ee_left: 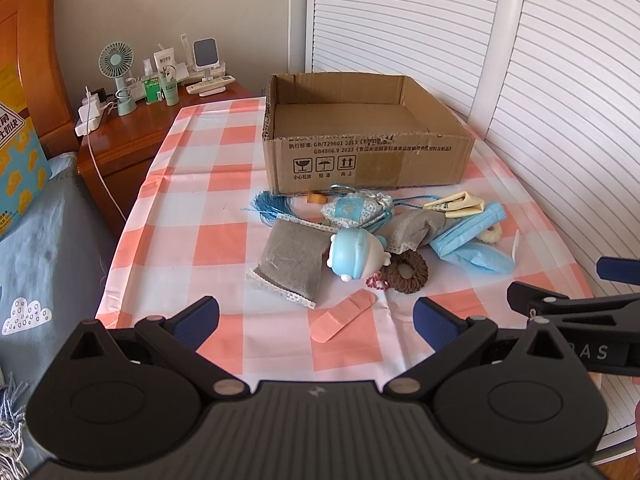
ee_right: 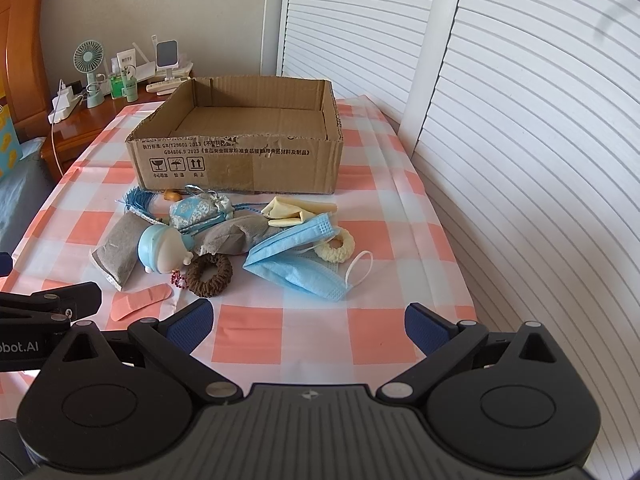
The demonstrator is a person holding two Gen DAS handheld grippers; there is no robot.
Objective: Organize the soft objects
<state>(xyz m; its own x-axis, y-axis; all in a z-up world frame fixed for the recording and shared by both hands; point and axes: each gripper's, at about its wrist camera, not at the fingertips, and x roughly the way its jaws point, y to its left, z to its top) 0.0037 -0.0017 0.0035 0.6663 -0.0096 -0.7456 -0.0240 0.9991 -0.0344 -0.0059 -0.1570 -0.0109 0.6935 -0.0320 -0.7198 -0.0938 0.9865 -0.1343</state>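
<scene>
Soft objects lie heaped on the checked tabletop [ee_right: 280, 344] ahead of both pairs of fingers, which stand spread wide with nothing between them: the left gripper [ee_left: 316, 320] hovers just short of a pink adhesive plaster [ee_left: 343, 316], the right gripper [ee_right: 308, 320] short of a crumpled blue face mask [ee_right: 296, 264]. Part of a word, "bot.AI", shows on the left gripper's side in the right wrist view. Beyond the plaster come a brown knitted hair tie [ee_left: 404, 272], a round pale-blue toy figure [ee_left: 354, 254], a grey lace-edged sachet [ee_left: 290, 264], a cream scrunchie [ee_right: 336, 245] half under the mask, yellowish rubber gloves [ee_right: 296, 210] and a blue tasselled pouch [ee_left: 352, 210]. Behind the heap sits an open, shallow cardboard box [ee_left: 360, 160], printed "GB/T29601 2013" and "GB4806.9 2023" above three handling symbols; its smaller print is too blurred to read.
</scene>
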